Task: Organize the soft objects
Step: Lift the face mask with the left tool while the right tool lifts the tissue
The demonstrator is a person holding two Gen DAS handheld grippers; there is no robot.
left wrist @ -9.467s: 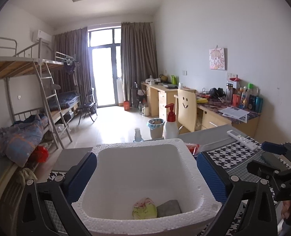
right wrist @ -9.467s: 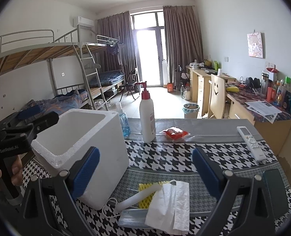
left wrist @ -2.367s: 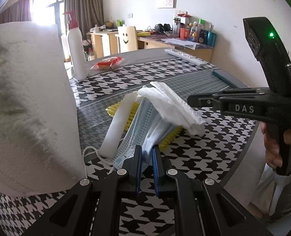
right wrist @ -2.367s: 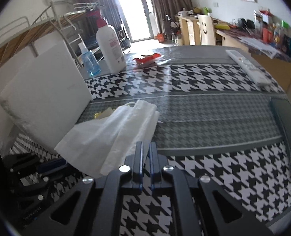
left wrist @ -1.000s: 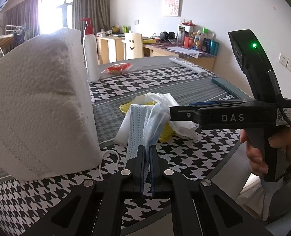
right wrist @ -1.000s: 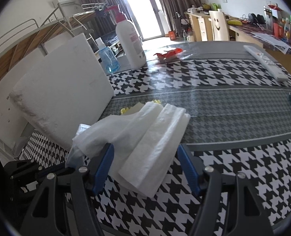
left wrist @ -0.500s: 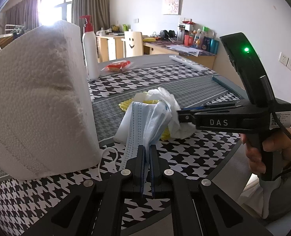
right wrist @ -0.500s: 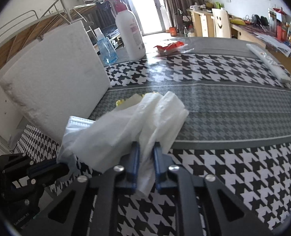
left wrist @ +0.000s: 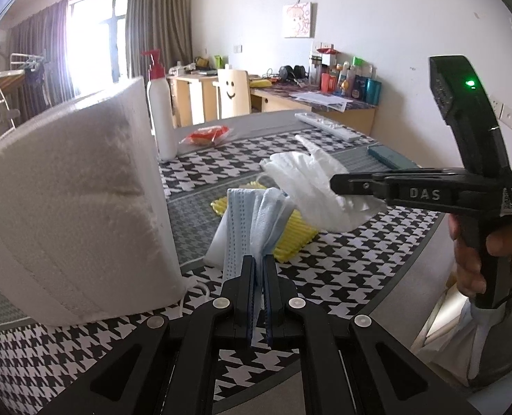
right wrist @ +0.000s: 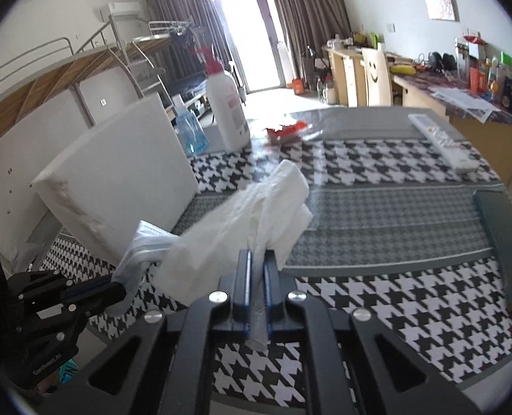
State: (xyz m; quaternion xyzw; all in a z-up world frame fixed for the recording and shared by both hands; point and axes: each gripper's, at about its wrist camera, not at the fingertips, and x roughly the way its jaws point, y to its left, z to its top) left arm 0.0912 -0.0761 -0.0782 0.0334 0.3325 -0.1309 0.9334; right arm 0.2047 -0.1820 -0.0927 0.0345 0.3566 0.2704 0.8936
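My left gripper [left wrist: 258,269] is shut on a light blue face mask [left wrist: 252,221] and holds it just above the table, beside the white foam box [left wrist: 72,200]. My right gripper [right wrist: 258,269] is shut on a white tissue [right wrist: 252,221] and holds it lifted above the table. The tissue [left wrist: 311,186] hangs from the right gripper [left wrist: 335,184] in the left wrist view. The mask [right wrist: 142,252] and left gripper [right wrist: 117,288] show at lower left in the right wrist view. A yellow ridged sponge [left wrist: 290,235] lies on the table behind the mask.
The foam box [right wrist: 117,180] stands on the houndstooth tablecloth [right wrist: 377,294]. A pump bottle [right wrist: 226,110], a blue bottle [right wrist: 188,133], a red packet [right wrist: 285,129], a remote [right wrist: 439,141] and a dark phone [right wrist: 505,231] are on the table. The table's near edge is just below both grippers.
My right gripper has lifted the tissue clear of the pile and higher. My left gripper has raised the mask a little; the yellow sponge shows more.
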